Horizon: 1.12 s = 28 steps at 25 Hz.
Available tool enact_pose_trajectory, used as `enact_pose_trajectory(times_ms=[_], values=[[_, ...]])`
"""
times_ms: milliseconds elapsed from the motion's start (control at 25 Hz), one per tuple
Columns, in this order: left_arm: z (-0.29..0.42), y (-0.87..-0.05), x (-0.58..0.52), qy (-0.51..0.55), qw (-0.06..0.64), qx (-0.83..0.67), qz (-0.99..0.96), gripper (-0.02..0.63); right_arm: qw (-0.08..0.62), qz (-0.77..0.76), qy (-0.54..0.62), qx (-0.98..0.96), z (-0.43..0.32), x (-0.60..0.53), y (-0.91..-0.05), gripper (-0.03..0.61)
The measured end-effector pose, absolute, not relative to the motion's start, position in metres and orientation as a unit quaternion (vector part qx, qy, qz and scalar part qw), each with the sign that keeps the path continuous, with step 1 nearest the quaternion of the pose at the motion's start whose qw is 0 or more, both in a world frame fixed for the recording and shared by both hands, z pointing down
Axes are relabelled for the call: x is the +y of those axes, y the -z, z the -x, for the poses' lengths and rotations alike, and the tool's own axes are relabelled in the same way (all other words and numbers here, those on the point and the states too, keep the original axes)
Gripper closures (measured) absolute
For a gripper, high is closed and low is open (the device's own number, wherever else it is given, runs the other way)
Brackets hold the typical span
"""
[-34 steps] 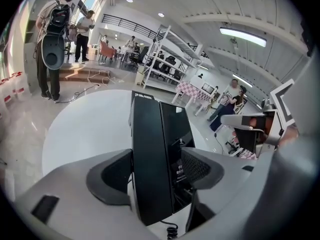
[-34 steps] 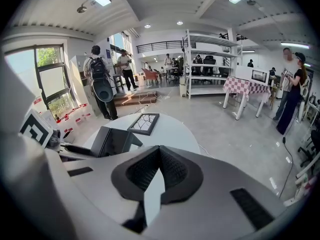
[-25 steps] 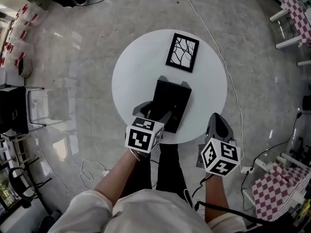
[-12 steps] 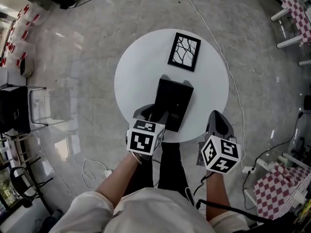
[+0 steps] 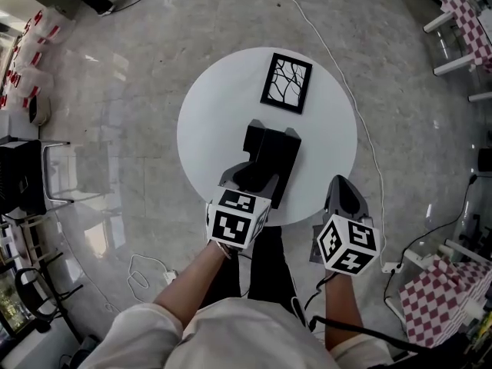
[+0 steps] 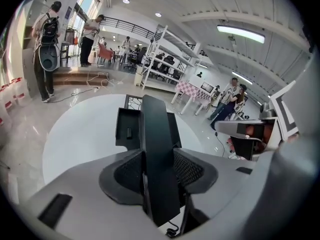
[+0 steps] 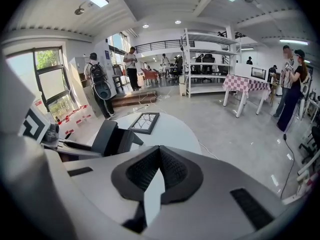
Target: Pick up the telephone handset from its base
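The black telephone handset stands lengthwise between the pads of my left gripper, which is shut on it. It is raised a little off the black base, whose empty cradle shows to the left behind it. In the head view the left gripper holds the handset over the base on the white round table. My right gripper hangs off the table's near right edge, its jaws shut on nothing.
A black-framed picture with a branch pattern lies at the far side of the table. A white cable runs over the floor to the right. Checked tables and chairs stand far right; several people are in the background.
My left gripper's jaws have closed on the handset and raised it slightly off the base, so the cradle's left part now shows. The right gripper has stayed put.
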<state>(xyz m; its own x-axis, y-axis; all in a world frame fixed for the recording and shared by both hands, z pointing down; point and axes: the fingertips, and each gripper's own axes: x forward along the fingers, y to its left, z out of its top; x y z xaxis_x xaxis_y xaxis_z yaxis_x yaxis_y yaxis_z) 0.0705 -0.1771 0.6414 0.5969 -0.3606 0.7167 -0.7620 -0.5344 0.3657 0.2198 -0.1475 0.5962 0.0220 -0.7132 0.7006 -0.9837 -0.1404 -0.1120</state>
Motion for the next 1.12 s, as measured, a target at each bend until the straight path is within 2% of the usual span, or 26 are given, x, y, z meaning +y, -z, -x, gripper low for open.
enact_pose_trajectory(times_ms=[680,1120], values=[[-0.082,-0.648,-0.177,-0.364,0.312,-0.376,-0.793,0.383,0.206,-0.684,-0.331,-0.616,-0.231,-0.147,-0.603,0.555],[-0.079,-0.641,-0.18,-0.341,0.332,-0.367,-0.799,0.403,0.192,-0.689,-0.323,-0.619,-0.239,-0.149,-0.59,0.555]])
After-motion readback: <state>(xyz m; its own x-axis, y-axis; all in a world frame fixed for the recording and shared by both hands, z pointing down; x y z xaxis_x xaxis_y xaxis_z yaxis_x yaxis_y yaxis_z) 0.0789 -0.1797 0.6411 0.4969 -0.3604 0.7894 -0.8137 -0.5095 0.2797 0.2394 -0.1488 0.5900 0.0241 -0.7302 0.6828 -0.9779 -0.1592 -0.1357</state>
